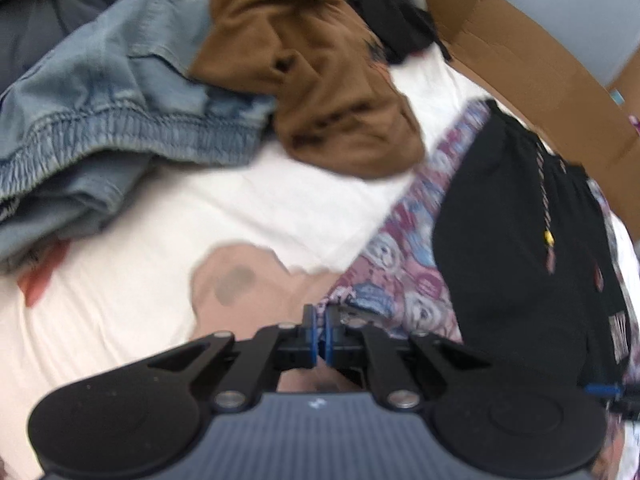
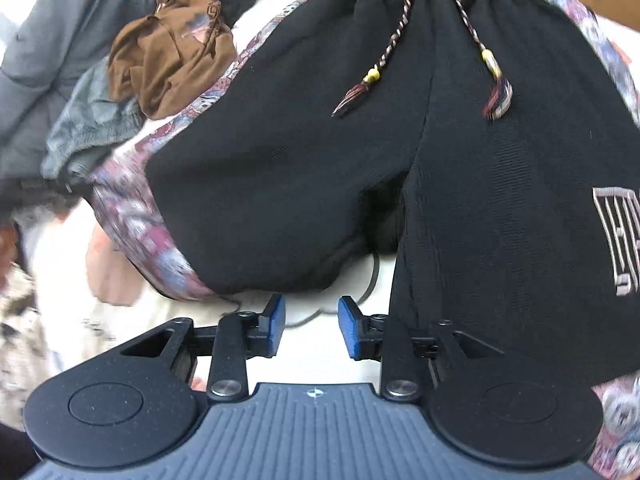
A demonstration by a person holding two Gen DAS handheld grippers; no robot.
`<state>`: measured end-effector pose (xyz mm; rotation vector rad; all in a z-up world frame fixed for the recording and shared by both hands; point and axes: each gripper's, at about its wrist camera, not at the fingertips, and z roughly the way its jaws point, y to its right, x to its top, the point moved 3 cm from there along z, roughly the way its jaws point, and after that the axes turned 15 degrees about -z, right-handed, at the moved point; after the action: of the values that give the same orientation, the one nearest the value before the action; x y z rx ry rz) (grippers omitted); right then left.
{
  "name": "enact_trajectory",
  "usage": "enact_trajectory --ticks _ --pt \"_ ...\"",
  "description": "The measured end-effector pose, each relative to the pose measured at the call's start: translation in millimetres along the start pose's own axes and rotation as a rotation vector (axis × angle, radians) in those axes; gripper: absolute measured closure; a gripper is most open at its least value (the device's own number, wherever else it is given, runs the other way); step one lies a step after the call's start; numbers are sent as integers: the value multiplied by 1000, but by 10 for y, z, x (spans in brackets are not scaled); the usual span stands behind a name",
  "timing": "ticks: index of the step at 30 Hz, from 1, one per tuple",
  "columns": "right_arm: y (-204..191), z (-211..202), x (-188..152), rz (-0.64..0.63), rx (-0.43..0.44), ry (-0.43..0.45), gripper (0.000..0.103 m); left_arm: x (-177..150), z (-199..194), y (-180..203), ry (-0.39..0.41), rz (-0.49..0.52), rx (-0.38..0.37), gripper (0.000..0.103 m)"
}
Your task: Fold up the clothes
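Denim piece (image 1: 100, 120) bunched up far left on the white sheet (image 1: 160, 248), brown top (image 1: 320, 80) crumpled just beside it. Left gripper (image 1: 322, 336) with jaws pinched together right at the patterned hem, looks clamped on it but too blurry to swear. Black shorts (image 2: 400, 140) with patterned side panels spread flat, drawstrings (image 2: 380, 60) lying on top. Right gripper (image 2: 312, 324) jaws apart, holding nothing, hovering just below the crotch. Cardboard box (image 1: 540, 60) off right.

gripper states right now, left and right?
Left gripper: shut, fingers together at the patterned edge of the shorts; whether fabric is pinched cannot be told.
Right gripper: open, holding nothing.
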<state>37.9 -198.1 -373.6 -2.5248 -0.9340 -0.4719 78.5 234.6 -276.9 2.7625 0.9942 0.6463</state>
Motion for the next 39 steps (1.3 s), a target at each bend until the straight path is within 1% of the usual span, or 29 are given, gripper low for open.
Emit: enact_trajectory --ticks 1,3,5,8,9,13,14,16,19,21,23,26,29,30,31,32,34,36,39 --pt "-15 34 14 -16 -26 6 64 56 29 -18 10 -4 -1 100" --pt "6 87 34 11 -53 24 61 139 77 -18 22 10 -13 100" --pt "30 129 61 46 -57 45 61 207 121 2 33 24 -27 100" --pt "15 192 85 38 -67 51 60 274 192 33 43 28 -42 100" --pt "9 215 87 40 -60 49 60 286 213 38 45 26 -46 100" --pt "-51 295 76 79 17 42 60 290 276 44 42 23 -58 100" --pt "-83 317 78 81 34 43 57 284 284 38 39 22 -59 100" --pt "-162 370 89 72 60 51 53 266 298 17 34 16 -62 99" --pt "-276 450 125 40 82 70 53 243 319 -25 28 0 -64 99" --pt "-319 472 173 37 133 100 54 236 316 -45 29 -7 -72 99" --pt "-367 448 232 14 162 144 54 232 309 -64 31 -12 -81 99" --pt "-402 394 310 -15 167 195 54 224 313 -85 34 -15 -88 99" --pt "-350 385 351 15 164 222 56 206 347 -94 28 -19 -85 99" --pt "-327 399 365 31 160 222 60 202 356 -94 25 -21 -84 99" --pt "-303 422 376 51 160 212 80 198 364 -94 23 -23 -83 99" --pt "-274 440 379 75 167 194 103 199 351 -94 22 -21 -85 99" --pt "-196 398 354 128 194 163 103 202 320 -93 20 -16 -89 99" --pt "-142 302 325 185 221 159 103 198 273 -101 15 -12 -96 99" --pt "-66 107 268 233 239 141 103 162 191 -110 7 -15 -102 99"
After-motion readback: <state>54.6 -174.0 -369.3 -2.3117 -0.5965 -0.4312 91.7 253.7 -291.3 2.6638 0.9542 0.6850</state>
